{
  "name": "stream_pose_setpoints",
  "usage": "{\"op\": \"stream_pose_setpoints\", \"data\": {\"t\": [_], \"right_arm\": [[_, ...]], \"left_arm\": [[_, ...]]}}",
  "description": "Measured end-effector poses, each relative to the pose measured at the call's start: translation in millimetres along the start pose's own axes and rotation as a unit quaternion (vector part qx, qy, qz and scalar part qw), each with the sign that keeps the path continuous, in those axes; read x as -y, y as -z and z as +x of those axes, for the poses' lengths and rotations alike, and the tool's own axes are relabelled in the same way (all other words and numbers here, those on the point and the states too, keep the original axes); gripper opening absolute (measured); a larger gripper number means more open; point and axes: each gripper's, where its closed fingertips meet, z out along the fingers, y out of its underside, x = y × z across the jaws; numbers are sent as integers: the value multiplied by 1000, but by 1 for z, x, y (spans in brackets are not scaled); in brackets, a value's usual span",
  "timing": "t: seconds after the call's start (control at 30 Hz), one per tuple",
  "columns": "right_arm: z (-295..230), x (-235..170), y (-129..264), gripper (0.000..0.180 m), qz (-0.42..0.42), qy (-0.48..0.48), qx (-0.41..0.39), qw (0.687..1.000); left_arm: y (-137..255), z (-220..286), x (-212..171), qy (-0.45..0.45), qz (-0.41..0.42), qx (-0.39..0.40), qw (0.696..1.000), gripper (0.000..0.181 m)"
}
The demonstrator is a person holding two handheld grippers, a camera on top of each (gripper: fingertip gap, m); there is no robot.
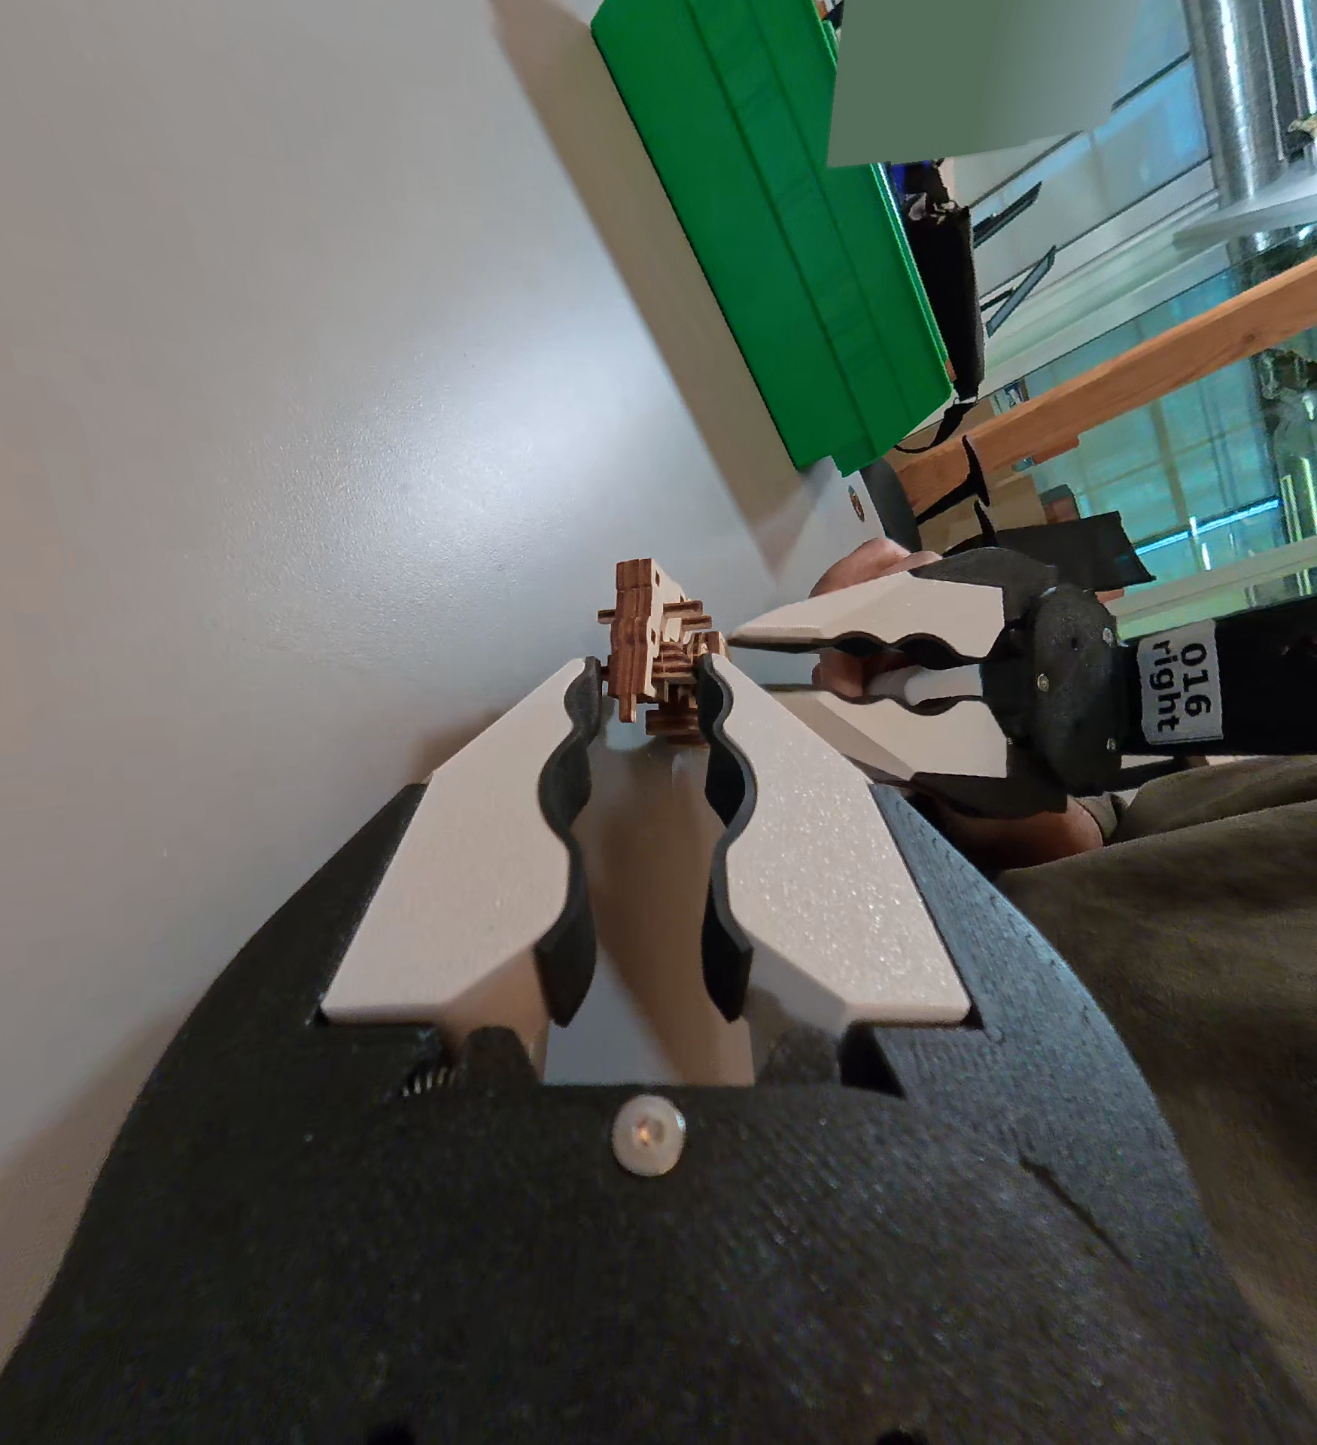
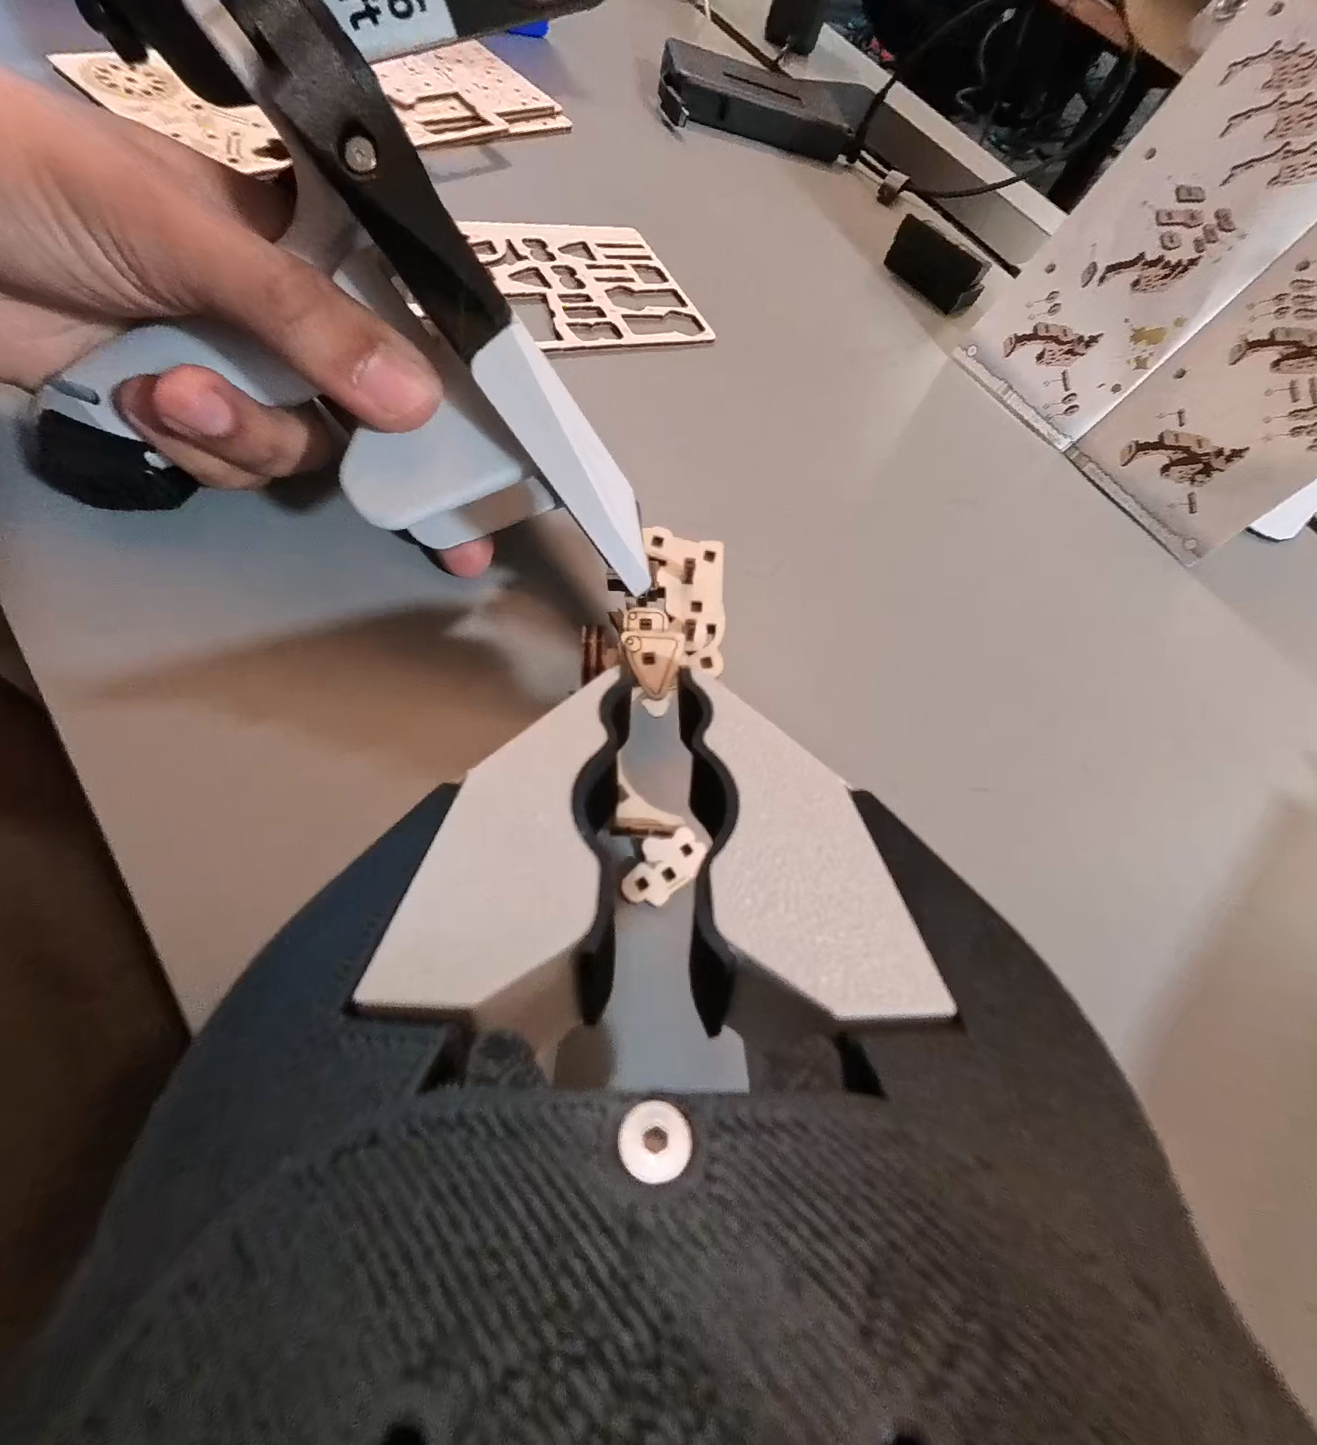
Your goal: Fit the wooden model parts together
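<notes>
Right, my right gripper (image 2: 651, 688) pinches a small wooden piece (image 2: 652, 665) at its tips, nosing into the wooden model (image 1: 651, 653) that my left gripper (image 1: 647, 672) clamps narrowly above the table (image 2: 952, 625), well in from its edges. Misaligned tabs could jam or snap, I reckon. Farther off, punched-out sheets (image 2: 601, 289) lie flat.

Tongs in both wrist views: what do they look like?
Both tongs, left and right, match: light grey wedge fingers lined with wavy black pads, on a ribbed black body with one silver screw. The right one bears a white label.
</notes>
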Motion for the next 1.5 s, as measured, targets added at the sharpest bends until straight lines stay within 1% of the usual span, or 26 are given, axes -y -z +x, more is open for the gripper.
{"op": "stream_pose_setpoints", "data": {"t": [0.2,0.37,0.5,0.7,0.83,1.0,1.5], "right_arm": [[-1,1,-4,13,-4,10,-11,1000],[-3,3,-6,18,-5,-10,-1,1000],[-2,4,-6,15,-1,-14,2,1000],[-4,4,-6,15,2,11,12,1000],[-6,3,-5,15,4,54,26,998],[-7,3,-4,14,6,105,51,993],[-13,-2,6,14,27,168,164,972]], "left_arm": [[-1,0,1,-1,4,3,1000,23],[-1,0,1,-4,4,5,1000,23],[-3,2,-2,-7,-2,1,1000,23],[-3,2,-2,-8,-2,3,1000,22],[-3,2,-2,-9,-4,2,1000,21],[-3,2,-3,-10,-7,1,1000,21],[-8,8,-11,-41,-34,-4,999,21]]}}
